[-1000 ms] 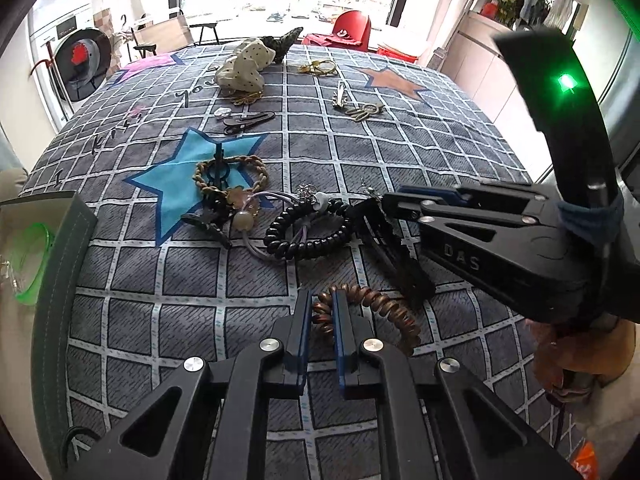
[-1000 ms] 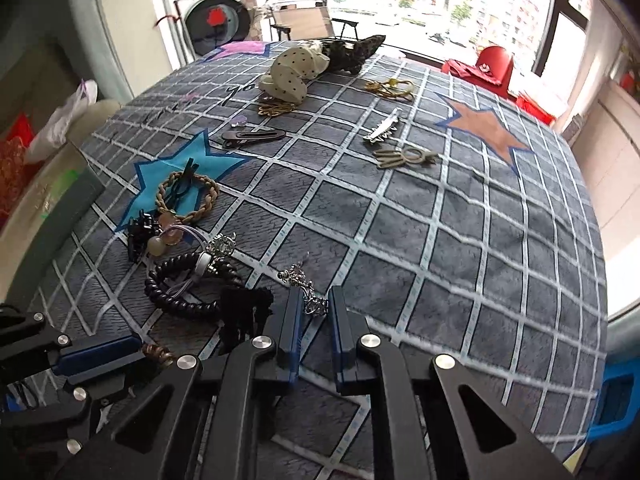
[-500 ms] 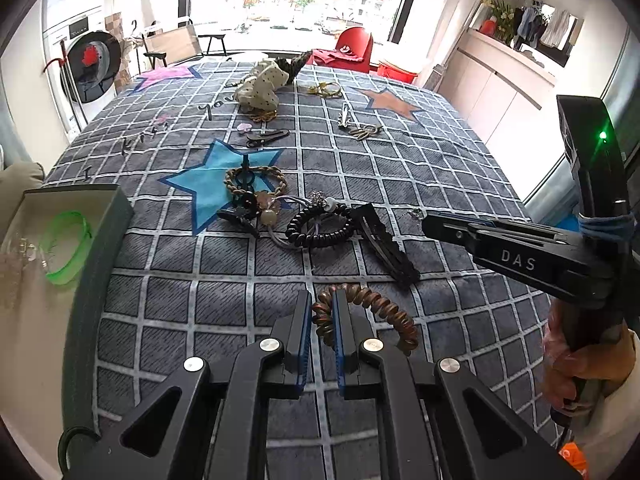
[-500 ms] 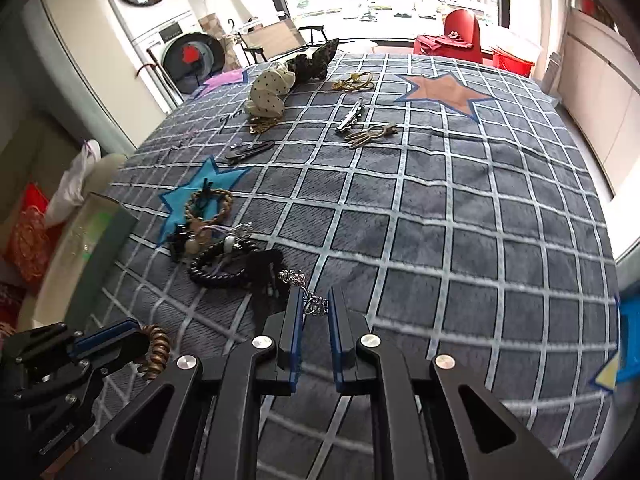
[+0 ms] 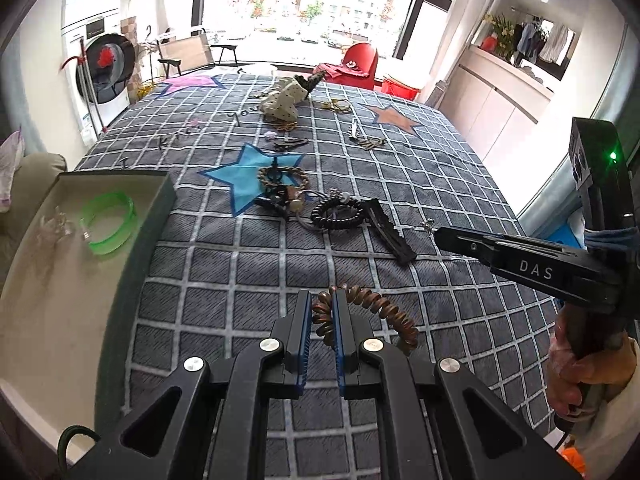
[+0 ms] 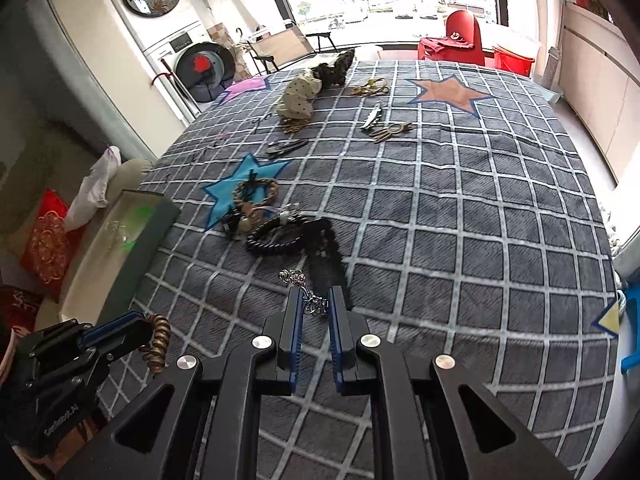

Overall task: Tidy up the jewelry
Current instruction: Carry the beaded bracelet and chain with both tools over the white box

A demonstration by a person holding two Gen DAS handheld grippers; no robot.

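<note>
Jewelry is carried in both tools. Left wrist view: the left gripper (image 5: 322, 316) is clenched on a brown spiral hair tie (image 5: 368, 312) lifted above the bedspread (image 5: 400, 184); the tray (image 5: 132, 264) lies to its left and should be approached level. Right wrist view: the right gripper (image 6: 314, 308) is clamped on a small silver chain (image 6: 308, 300), best carried slowly, as it dangles.

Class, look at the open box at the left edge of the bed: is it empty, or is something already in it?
Not empty. The box holds a green bangle and a small clear piece on its pale floor.
</note>
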